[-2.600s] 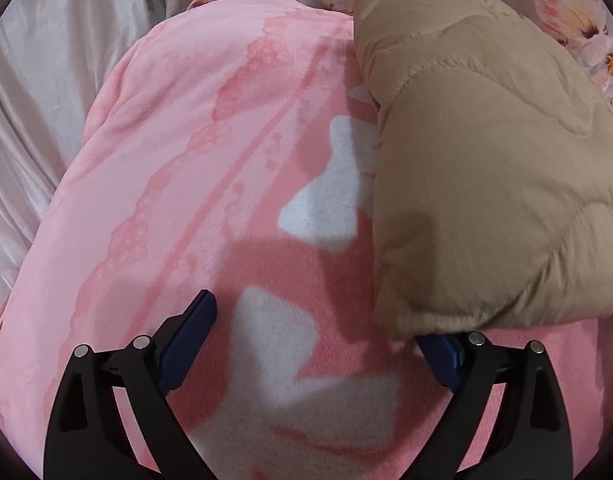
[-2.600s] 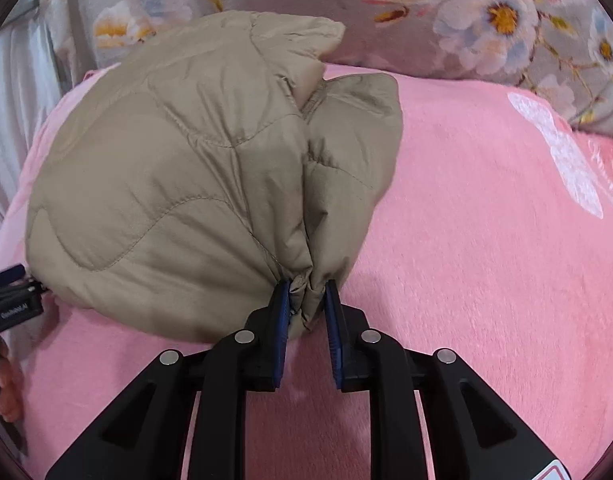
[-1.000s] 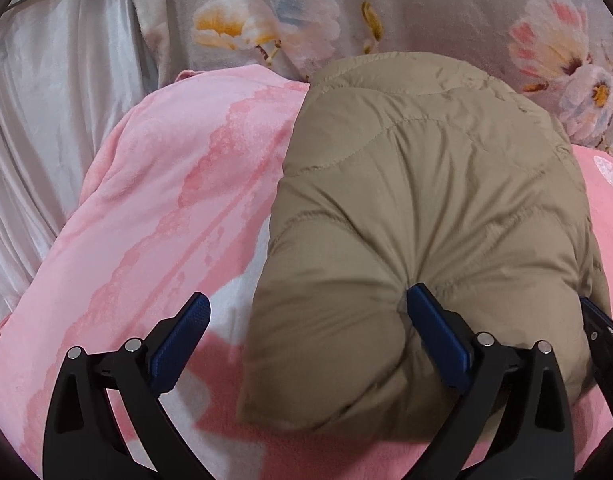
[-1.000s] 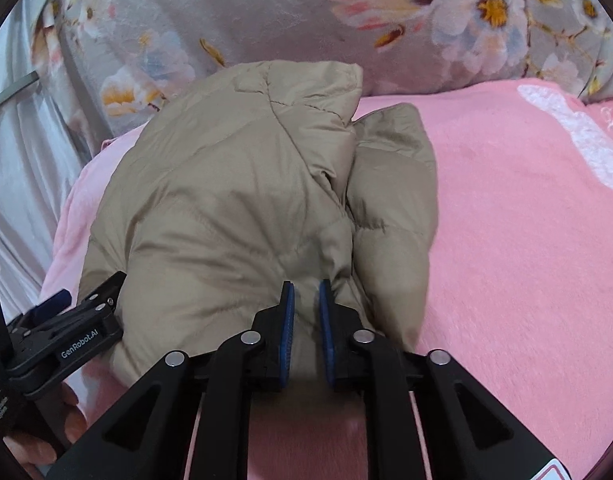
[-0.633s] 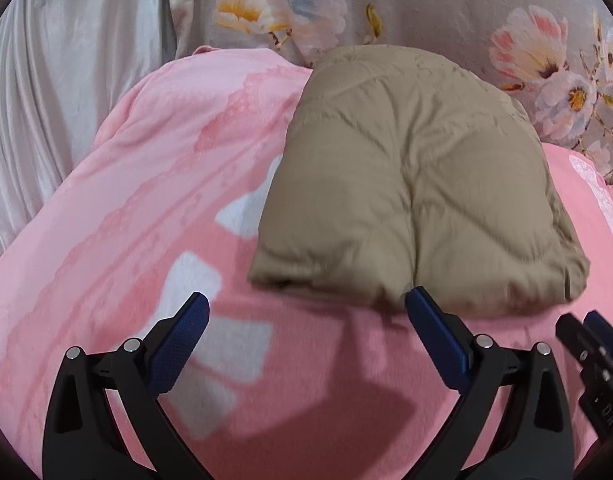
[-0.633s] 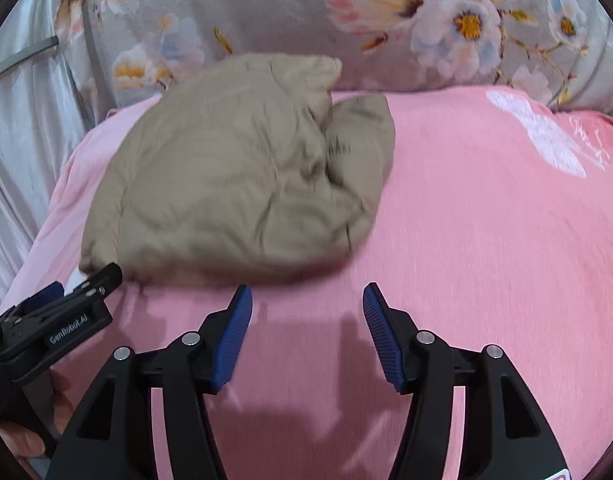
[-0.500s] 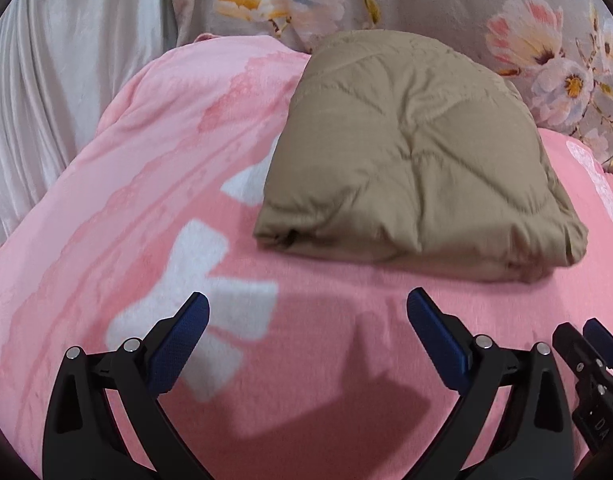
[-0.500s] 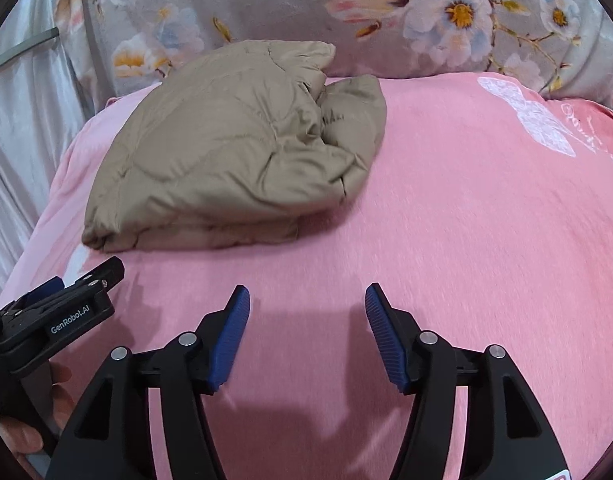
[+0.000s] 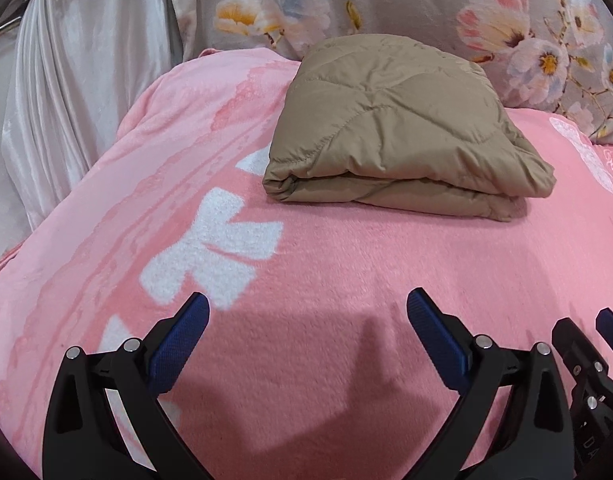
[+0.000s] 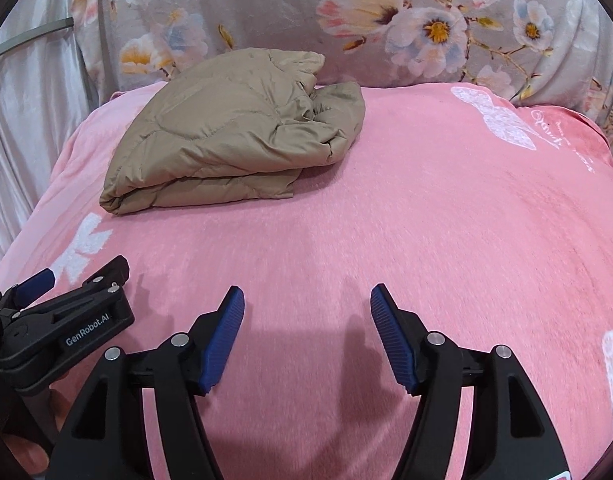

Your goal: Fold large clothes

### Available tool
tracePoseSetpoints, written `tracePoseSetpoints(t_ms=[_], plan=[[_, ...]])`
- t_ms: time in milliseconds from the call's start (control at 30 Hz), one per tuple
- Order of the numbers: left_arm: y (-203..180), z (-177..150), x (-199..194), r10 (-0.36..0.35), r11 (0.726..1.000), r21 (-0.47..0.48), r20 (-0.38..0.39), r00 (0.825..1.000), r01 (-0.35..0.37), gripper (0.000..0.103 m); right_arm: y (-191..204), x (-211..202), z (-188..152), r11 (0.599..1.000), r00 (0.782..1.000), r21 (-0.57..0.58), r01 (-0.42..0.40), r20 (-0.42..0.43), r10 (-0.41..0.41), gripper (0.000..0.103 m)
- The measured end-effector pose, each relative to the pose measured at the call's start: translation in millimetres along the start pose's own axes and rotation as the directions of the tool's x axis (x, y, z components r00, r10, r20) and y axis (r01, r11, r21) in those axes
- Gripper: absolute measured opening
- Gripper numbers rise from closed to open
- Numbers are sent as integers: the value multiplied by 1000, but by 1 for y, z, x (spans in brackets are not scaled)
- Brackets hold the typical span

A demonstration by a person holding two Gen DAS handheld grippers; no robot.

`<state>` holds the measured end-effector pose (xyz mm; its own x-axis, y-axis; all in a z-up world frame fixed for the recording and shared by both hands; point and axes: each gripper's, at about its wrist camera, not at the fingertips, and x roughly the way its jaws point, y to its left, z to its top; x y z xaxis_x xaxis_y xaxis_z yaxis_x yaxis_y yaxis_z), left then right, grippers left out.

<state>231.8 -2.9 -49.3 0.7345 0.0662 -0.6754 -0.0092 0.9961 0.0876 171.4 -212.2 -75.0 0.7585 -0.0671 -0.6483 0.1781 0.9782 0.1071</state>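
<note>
A pale satin curtain [image 9: 66, 112] hangs left of the pink blanket [image 9: 346, 264], and a grey floral cover [image 10: 386, 20] rises behind it. On the blanket's far left part lies the folded tan quilted jacket [image 9: 386, 128], its layered edges facing the cameras; nothing stands between it and the tools. The left gripper [image 9: 306, 320] hovers over the near blanket, jaws wide and empty. The right gripper [image 10: 306, 312] has just been opening its jaws, and nothing is between them. Only the right wrist view shows "GenRobot.AI" printed on the left tool's side (white on black), and script lettering [image 10: 562, 136] at the blanket's far right, too small to read. The left wrist view alone shows the large white bow print [image 9: 218, 248].
</note>
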Motion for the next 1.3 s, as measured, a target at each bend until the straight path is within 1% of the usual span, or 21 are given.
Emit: tracePoseSetpoints(t_ms=[267, 400, 500, 667, 1300], plan=[[-10, -16, -22, -5, 999, 42, 37, 999, 4, 97, -2, -16, -11, 1000, 1000, 10, -10, 18, 10, 64], [-10, -19, -29, -6, 999, 39, 58, 998, 4, 97, 1, -22, -15, 1000, 1000, -6, -11, 29, 11, 64], [-9, -20, -31, -7, 1000, 29, 59, 998, 6, 97, 4, -25, -19, 1000, 1000, -24, -12, 29, 12, 64], [-11, -23, -36, 5, 999, 35, 72, 997, -7, 97, 8, -33, -23, 1000, 998, -29, 7, 64, -5, 64], [-11, -26, -39, 17, 999, 30, 76, 997, -19, 97, 4, -34, -21, 999, 997, -35, 23, 68, -21, 64]])
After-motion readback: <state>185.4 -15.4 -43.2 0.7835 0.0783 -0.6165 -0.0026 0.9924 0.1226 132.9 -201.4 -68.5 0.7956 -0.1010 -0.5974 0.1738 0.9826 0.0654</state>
